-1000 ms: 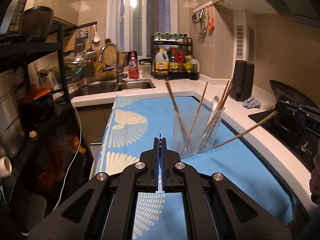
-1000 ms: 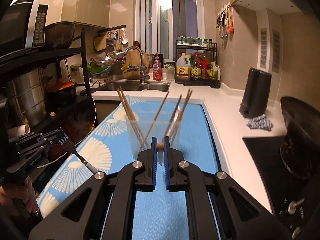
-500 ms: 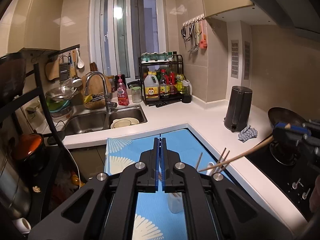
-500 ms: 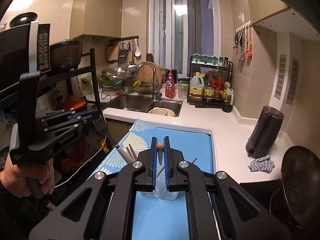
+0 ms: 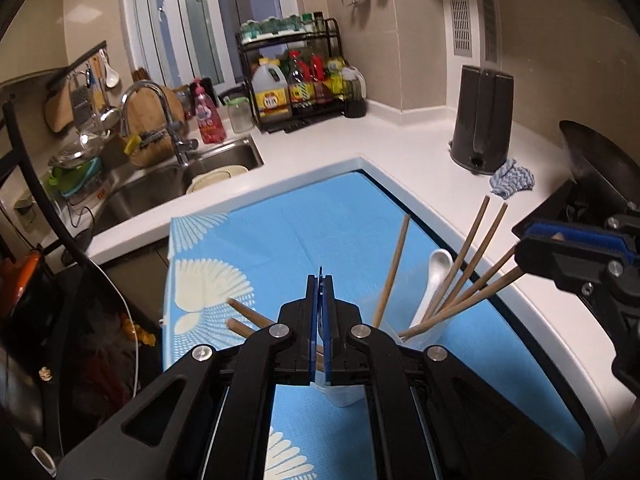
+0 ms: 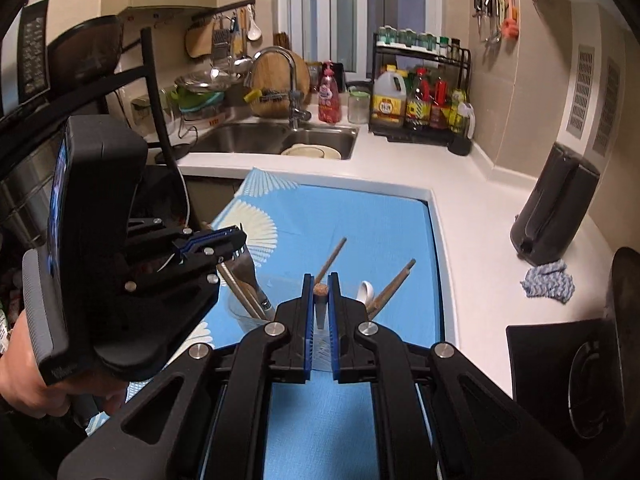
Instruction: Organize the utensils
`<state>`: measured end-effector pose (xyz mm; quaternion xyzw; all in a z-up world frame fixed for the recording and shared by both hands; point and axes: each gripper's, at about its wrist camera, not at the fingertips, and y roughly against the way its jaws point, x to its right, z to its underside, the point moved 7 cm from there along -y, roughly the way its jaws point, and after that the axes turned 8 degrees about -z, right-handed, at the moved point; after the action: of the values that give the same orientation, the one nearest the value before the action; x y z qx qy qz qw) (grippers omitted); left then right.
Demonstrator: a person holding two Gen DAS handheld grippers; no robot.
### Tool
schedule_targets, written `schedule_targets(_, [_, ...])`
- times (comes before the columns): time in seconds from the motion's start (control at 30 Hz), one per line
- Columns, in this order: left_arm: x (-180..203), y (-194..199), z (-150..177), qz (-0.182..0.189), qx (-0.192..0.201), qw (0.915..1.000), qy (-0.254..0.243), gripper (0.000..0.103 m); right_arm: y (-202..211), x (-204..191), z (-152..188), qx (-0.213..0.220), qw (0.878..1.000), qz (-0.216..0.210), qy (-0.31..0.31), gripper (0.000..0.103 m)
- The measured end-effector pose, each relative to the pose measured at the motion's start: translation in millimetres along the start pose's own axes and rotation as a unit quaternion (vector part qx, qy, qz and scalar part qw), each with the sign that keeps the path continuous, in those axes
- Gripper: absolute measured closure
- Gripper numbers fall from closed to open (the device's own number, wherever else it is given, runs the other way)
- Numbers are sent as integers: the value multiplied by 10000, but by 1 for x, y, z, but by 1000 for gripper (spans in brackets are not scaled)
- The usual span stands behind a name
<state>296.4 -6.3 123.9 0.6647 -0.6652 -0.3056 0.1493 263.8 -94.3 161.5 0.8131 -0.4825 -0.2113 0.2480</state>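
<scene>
Right gripper (image 6: 320,280) jaws narrow and opening, the butt end of a wooden chopstick (image 6: 321,290) between the pads; its shaft runs down into the clear cup (image 5: 344,396). Left gripper (image 6: 238,240) nearly closed, also opening, with the tines of a dark fork (image 6: 245,270) at its tips and the handle down in the same cup. Cup stands upright on the blue fan-patterned mat (image 6: 360,216) and holds several more brown chopsticks leaning outward, plus a white spoon (image 5: 436,268). Behind it, on the rack, an oil jug (image 6: 386,100) has a yellow label; its print is too small to read.
</scene>
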Motion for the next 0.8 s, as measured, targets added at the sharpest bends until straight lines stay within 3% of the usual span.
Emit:
schedule_targets(0.07, [-4, 6, -2, 68, 114, 9998, 112, 90, 1, 5, 0, 55, 9999, 56, -95, 75])
schedule_targets(0.13, [-10, 21, -8, 74, 337, 9992, 214, 71, 9, 5, -3, 199, 9997, 48, -120, 69])
schedule_targets(0.23, [-21, 53, -16, 148, 772, 9960, 417, 57, 32, 1, -11, 541, 9985, 13, -37, 67])
schedule_targets(0.27, [-23, 64, -17, 152, 909, 9946, 476, 54, 45, -1, -13, 729, 9973, -5, -12, 63])
schedule_targets(0.33, [-30, 86, -13, 136, 1185, 9909, 621, 36, 68, -1, -14, 1113, 9938, 72, 2, 54])
schedule_targets(0.43, [-36, 109, 8, 92, 1405, 9853, 964, 18, 97, -2, 5, 1608, 9868, 195, -30, 40])
schedule_targets(0.47, [-36, 113, 19, 100, 1416, 9837, 1105, 16, 103, -1, 14, 1743, 9841, 344, -41, 31])
schedule_targets(0.57, [-33, 109, 61, -22, 1303, 9810, 1436, 7, 106, 4, 53, 1960, 9766, 884, -67, 17])
schedule_targets(0.73, [-17, 78, 120, -474, 980, 9798, 1680, 7, 67, 22, 107, 1593, 9798, 1172, -304, 10])
schedule_targets(0.8, [-11, 64, 136, -461, 770, 9797, 1791, 7, 50, 29, 123, 1422, 9822, 1167, -376, 10])
